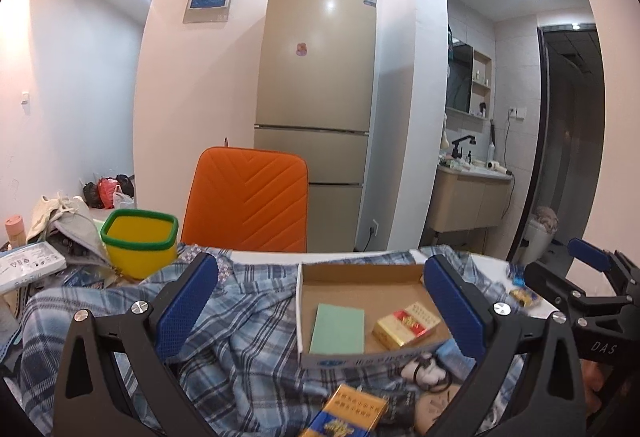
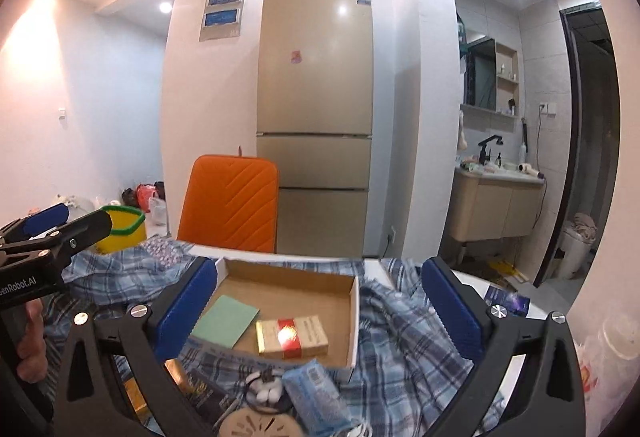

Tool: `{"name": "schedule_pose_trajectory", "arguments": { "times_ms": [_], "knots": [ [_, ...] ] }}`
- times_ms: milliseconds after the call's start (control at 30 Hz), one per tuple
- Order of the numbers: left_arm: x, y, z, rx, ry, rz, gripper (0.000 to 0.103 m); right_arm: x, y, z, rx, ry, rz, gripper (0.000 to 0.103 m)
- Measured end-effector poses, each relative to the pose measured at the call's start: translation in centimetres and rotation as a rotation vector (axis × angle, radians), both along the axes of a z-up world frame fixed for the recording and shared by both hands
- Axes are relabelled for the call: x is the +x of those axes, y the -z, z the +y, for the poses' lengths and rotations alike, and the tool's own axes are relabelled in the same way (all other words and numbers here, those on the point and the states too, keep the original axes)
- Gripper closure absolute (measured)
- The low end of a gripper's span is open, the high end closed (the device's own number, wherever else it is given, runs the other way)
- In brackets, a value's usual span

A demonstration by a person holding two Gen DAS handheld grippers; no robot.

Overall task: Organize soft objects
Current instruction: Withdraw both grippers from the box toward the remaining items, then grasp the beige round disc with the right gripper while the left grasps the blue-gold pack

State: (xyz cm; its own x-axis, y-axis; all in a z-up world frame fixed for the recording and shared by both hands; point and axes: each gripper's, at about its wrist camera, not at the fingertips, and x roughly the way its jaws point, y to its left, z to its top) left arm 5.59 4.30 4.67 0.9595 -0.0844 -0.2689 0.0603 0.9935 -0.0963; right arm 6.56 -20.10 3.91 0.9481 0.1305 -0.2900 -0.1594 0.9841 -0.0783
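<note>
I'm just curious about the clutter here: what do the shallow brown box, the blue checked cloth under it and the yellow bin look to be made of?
The shallow brown box looks like plain matte cardboard, with thin folded walls. The blue checked cloth seems soft woven fabric, rumpled into folds. The yellow bin with a green rim is probably smooth plastic, judging by its even surface.

gold fridge [image 1: 316, 77], orange chair [image 1: 248, 201], yellow bin [image 1: 138, 241]

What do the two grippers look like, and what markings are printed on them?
Both have a black frame, silver screws and two blue textured pads. The left gripper bears white lettering ending "enRobot.AI", readable in the right wrist view. The right gripper reads "DAS" in the left wrist view. No cables or sleeves show.
</note>
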Motion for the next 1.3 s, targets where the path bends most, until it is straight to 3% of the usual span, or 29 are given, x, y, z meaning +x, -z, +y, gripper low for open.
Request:
{"name": "schedule_pose_trajectory", "arguments": {
  "times_ms": [533, 1100, 1300],
  "knots": [
    [-0.5, 6.0, 0.0, 0.061, 0.028, 0.128, 0.001, 1.1, 6.1, -0.2, -0.001, -0.016, 0.222, 0.000],
    [0.0, 6.9, -0.2, 0.046, 0.085, 0.182, 0.001, 2.9, 9.9, 0.3, 0.026, -0.177, 0.454, 0.000],
    [0.3, 7.1, -0.1, 0.043, 0.090, 0.192, 0.001, 3.6, 11.8, 1.6, -0.040, -0.206, 0.567, 0.009]
  ]
}}
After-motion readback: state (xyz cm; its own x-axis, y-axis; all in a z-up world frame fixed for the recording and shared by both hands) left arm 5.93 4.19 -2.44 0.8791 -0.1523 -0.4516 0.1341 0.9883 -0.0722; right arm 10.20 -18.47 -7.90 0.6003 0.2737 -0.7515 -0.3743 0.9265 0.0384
